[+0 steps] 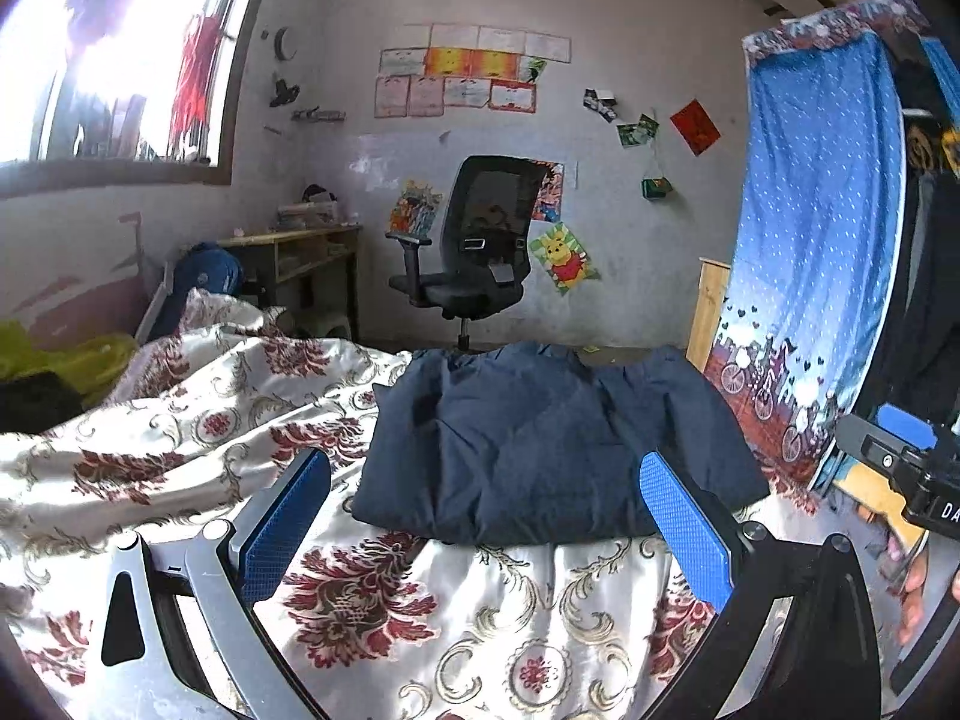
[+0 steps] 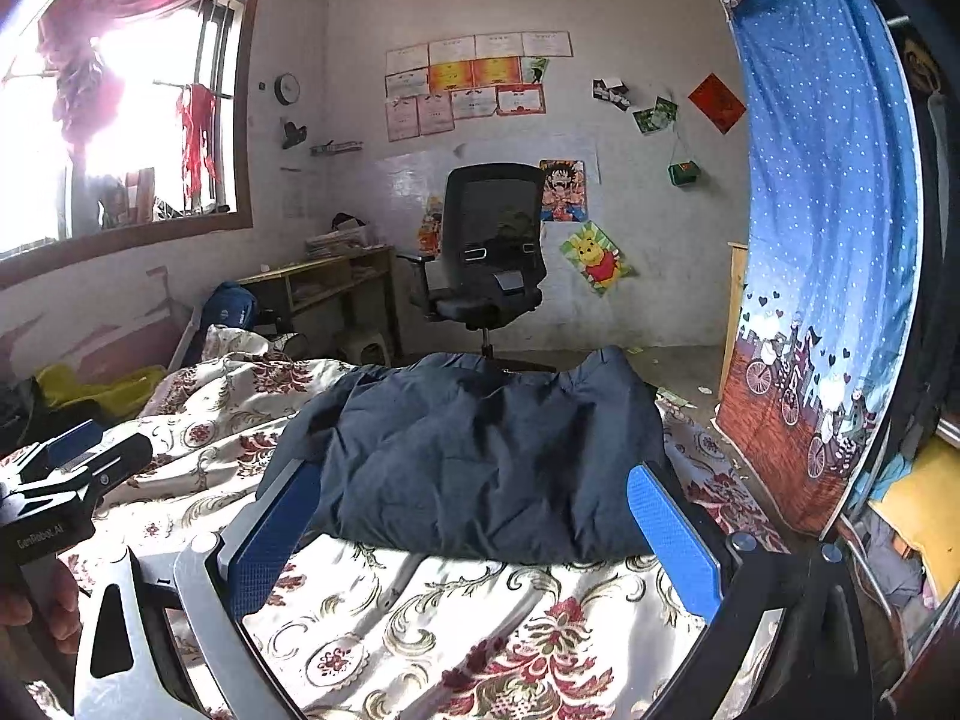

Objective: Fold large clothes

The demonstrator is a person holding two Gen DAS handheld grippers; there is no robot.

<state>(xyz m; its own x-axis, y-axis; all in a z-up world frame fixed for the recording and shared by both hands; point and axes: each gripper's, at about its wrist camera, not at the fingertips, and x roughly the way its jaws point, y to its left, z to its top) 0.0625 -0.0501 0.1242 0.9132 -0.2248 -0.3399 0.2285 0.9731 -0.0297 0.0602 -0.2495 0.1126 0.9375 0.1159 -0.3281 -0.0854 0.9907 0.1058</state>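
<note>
The navy jacket (image 1: 540, 438) lies bunched on the floral bedspread (image 1: 480, 612) at your 12 o'clock, its far edge near the bed's end. Your left gripper (image 1: 486, 516) and right gripper (image 2: 474, 534) both hang released and empty, short of it. Pinch only the slippery top layer and it could slide off.

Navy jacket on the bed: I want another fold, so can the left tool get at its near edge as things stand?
Probably yes: the left tool is open, and only bare bedspread lies before the jacket.
</note>
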